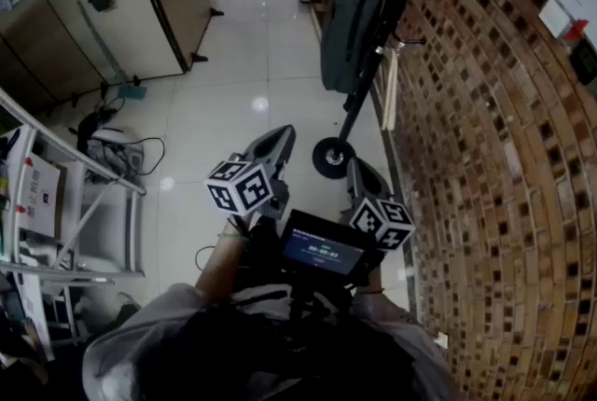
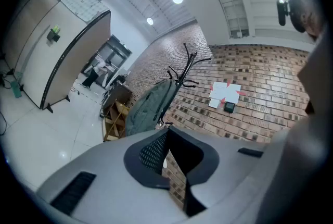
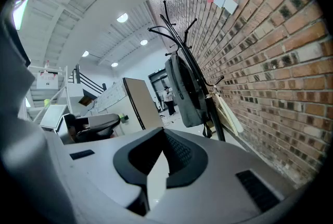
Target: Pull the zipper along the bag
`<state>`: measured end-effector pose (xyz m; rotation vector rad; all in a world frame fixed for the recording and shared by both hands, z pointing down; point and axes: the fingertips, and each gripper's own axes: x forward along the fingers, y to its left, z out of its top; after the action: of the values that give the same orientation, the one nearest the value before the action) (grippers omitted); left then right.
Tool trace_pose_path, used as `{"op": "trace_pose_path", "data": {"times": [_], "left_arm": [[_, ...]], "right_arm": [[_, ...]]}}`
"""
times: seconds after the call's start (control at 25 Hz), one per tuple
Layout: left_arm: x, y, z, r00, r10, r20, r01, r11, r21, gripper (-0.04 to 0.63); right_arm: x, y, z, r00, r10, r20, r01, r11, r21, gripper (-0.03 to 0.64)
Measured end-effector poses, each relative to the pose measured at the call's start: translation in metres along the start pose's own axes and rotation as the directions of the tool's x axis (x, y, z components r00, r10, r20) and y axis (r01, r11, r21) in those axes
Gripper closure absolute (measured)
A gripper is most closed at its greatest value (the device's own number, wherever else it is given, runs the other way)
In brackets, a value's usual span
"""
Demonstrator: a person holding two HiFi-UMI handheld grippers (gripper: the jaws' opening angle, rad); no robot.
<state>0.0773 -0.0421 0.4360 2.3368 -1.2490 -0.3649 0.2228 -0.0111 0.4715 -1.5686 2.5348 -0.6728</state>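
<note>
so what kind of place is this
Probably an indoor workshop or lab space rather than a home: glossy tiled floor, a long brick wall, a freestanding partition board, and a grey backpack hung on a coat stand.

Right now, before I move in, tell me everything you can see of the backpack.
The backpack is grey-green and looks like soft fabric. It hangs upright, clear of the floor, from a black coat stand beside the brick wall. A dark strap runs down its length. Its zipper is too small to make out. As far as shows, only the stand touches it.
</note>
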Motion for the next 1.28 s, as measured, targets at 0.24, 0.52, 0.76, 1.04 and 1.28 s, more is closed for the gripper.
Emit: {"op": "trace_pose_path", "data": {"times": [0.24, 0.52, 0.76, 1.04, 1.28], "left_arm": [[0.027, 0.041, 0.021, 1.0, -0.018, 0.01, 0.018, 1.0, -0.019, 0.588], [0.086, 0.084, 0.057, 0.994, -0.097, -0.041, 0.098, 0.995, 0.019, 0.588], [0.134, 0.114, 0.087, 0.976, -0.19, -0.107, 0.197, 0.979, 0.053, 0.588], [0.177, 0.128, 0.095, 0.949, -0.267, -0.168, 0.275, 0.961, 0.023, 0.588], [0.185, 0.135, 0.095, 0.937, -0.308, -0.161, 0.302, 0.951, -0.064, 0.588]], "right_arm": [[0.045, 0.0, 0.003, 1.0, -0.025, -0.011, 0.025, 0.999, -0.028, 0.607], [0.106, 0.0, 0.041, 0.993, -0.097, 0.061, 0.098, 0.995, -0.022, 0.607], [0.145, -0.003, 0.077, 0.971, -0.213, 0.112, 0.219, 0.975, -0.045, 0.607], [0.151, -0.025, 0.15, 0.926, -0.298, 0.23, 0.334, 0.933, -0.135, 0.607], [0.161, -0.008, 0.229, 0.914, -0.302, 0.27, 0.399, 0.79, -0.466, 0.606]]}}
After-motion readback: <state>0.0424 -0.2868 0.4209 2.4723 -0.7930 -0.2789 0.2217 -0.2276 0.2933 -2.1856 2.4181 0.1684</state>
